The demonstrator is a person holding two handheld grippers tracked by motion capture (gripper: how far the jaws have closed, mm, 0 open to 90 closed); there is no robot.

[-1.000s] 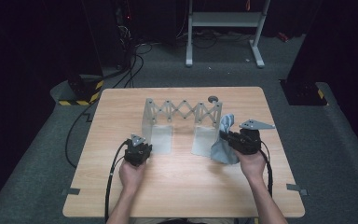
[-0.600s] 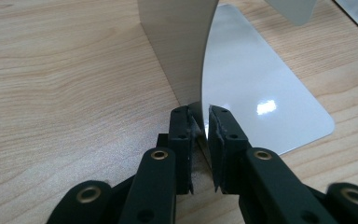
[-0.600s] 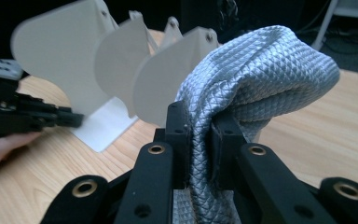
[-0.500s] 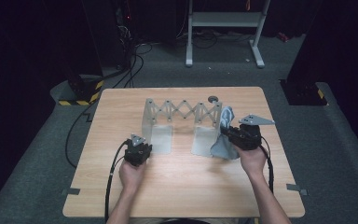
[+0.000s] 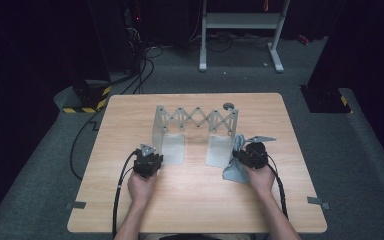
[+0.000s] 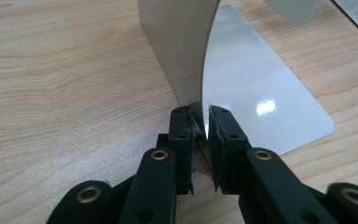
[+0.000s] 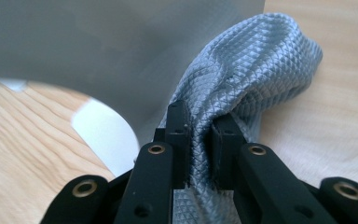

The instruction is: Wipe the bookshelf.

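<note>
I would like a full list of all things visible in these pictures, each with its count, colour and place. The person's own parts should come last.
table: one, light wood, centre of the high view.
expanding rack: one, pale grey metal, two upright end plates joined by a scissor lattice, on the table's far half.
cloth: one, grey-blue with a quilted texture, beside the rack's right end plate.
small round thing: one, dark, on the table behind the rack.
frame on feet: one, white, on the floor beyond the table.
left gripper: one, black, jaws closed on the edge of the rack's left plate.
right gripper: one, black, jaws closed on the cloth.
hands: two, at the table's near side.
</note>
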